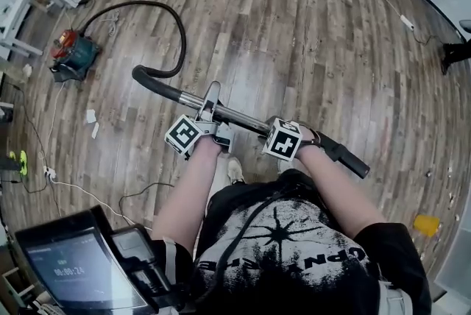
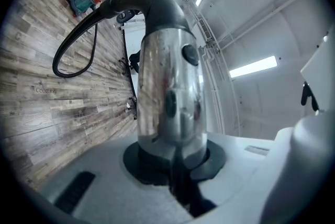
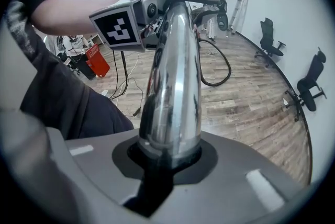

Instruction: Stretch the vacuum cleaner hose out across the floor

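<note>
Hose looped on floor, wand gripped by left tongs, right tongs

My clothes and hand-held rig

I wear a black short-sleeved T-shirt with a white starburst print and white lettering, a thin black cord down its front, and a pale shoe. My left gripper and right gripper are grey-bodied with black jaw pads, and each carries a white cube with black square markers.

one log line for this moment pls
left gripper: shut on wand | right gripper: shut on wand | hose: looped, not straight | vacuum cleaner: on floor
</note>
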`<action>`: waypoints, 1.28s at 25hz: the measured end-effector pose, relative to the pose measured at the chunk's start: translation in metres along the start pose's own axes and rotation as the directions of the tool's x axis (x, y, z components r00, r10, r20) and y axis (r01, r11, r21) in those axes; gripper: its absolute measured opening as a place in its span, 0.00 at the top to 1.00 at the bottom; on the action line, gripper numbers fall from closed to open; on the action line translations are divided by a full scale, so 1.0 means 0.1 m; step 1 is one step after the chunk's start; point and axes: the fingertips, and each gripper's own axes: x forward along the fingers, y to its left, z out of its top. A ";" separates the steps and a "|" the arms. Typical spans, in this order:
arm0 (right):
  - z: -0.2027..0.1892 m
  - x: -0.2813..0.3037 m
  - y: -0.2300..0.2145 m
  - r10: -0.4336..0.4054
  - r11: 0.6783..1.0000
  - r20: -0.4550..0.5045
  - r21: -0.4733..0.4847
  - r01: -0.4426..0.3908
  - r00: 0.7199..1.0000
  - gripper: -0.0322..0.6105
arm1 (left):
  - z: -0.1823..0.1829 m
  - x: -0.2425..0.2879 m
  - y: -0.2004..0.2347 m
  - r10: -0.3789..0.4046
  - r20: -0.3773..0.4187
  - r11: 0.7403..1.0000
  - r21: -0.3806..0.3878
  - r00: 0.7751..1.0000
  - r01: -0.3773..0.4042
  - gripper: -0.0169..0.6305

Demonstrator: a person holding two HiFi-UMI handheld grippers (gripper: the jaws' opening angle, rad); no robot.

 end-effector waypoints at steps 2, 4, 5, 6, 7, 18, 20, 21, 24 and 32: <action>-0.11 -0.09 -0.05 0.003 1.000 0.010 -0.023 -0.003 1.000 0.83 | -0.11 0.06 -0.08 -0.007 0.020 1.000 0.011 1.000 0.007 0.91; -0.32 -0.21 -0.10 0.004 0.999 0.023 -0.053 -0.002 1.000 0.83 | -0.33 0.12 -0.16 -0.008 0.044 0.999 0.041 0.999 0.006 0.91; -0.43 -0.26 -0.13 0.003 0.998 0.029 -0.067 -0.001 1.000 0.83 | -0.43 0.13 -0.18 0.000 0.054 0.998 0.068 0.999 -0.004 0.91; -0.54 -0.31 -0.15 0.002 0.997 0.034 -0.081 0.001 0.999 0.83 | -0.54 0.14 -0.18 0.010 0.064 0.996 0.092 0.998 -0.015 0.91; -0.66 -0.36 -0.16 0.003 0.996 0.036 -0.093 0.000 0.999 0.83 | -0.64 0.16 -0.20 0.014 0.075 0.994 0.104 0.997 -0.022 0.91; -1.85 -0.78 -0.17 0.074 0.986 0.052 -0.151 -0.065 0.996 0.83 | -1.87 0.38 -0.34 0.037 0.133 0.991 0.122 0.990 -0.054 0.90; -1.91 -0.80 -0.14 0.079 0.986 0.065 -0.152 -0.068 0.995 0.83 | -1.93 0.35 -0.33 0.062 0.130 0.985 0.154 0.990 -0.082 0.90; -1.92 -0.82 -0.13 0.080 0.986 0.073 -0.152 -0.069 0.994 0.83 | -1.97 0.35 -0.35 0.063 0.128 0.983 0.161 0.990 -0.083 0.90; -1.96 -0.87 -0.08 0.083 0.987 0.092 -0.146 -0.069 0.992 0.83 | -2.07 0.37 -0.47 0.055 0.118 0.985 0.156 0.992 -0.073 0.90; -1.94 -0.97 -0.01 0.043 0.991 0.107 -0.134 -0.029 0.993 0.83 | -2.10 0.33 -0.63 0.028 0.092 0.982 0.183 0.995 -0.044 0.90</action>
